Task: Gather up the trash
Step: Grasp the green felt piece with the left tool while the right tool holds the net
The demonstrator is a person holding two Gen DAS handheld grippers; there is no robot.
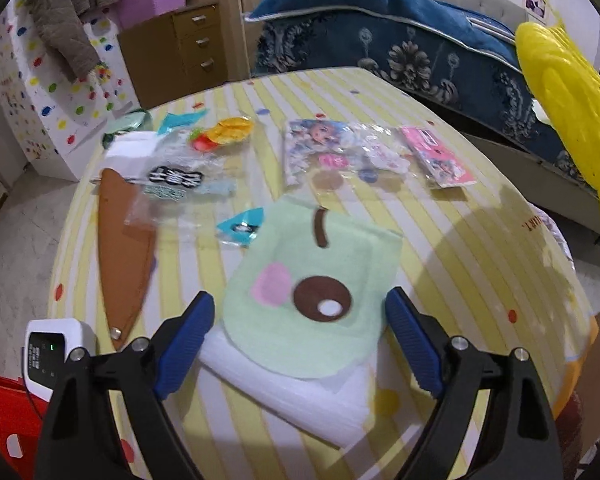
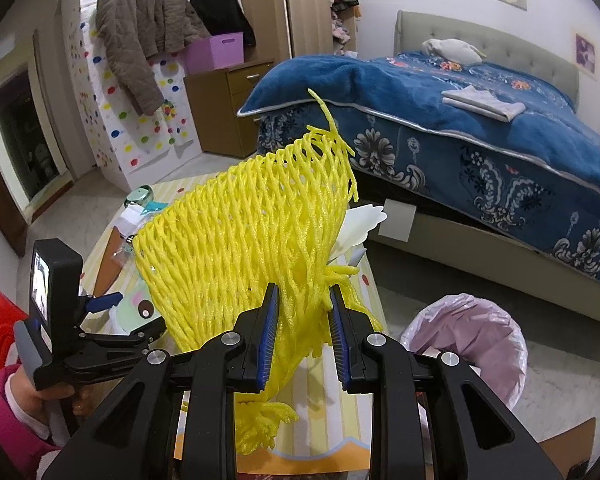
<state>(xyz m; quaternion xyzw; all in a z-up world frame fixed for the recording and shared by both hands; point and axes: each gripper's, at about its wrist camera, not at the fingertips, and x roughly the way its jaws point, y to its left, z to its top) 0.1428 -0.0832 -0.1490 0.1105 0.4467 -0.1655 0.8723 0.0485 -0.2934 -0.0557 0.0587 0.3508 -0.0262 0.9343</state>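
Here, right gripper (image 2: 304,336) clenching yellow foam net (image 2: 244,232), hiding table (image 2: 340,432), left gripper (image 1: 300,344) released.

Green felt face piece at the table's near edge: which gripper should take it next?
Left, probably. The left gripper hangs open with the green felt piece between its fingers, while the right gripper is shut on the yellow foam net.

Yellow foam net (image 2: 252,240): my right tongs (image 2: 304,334) pinch its lower part; it fans upward, mesh spread wide, frayed strands at top and bottom.
Green felt face (image 1: 312,292): flat, pale green, pink cheek, brown eye; lies on white foam sheet (image 1: 300,396) between my wide-spread left tongs (image 1: 300,344).
Clear wrappers (image 1: 352,156): scattered further back on the striped surface (image 1: 460,240).
Bin (image 2: 472,336): pink-lined, beside the surface.
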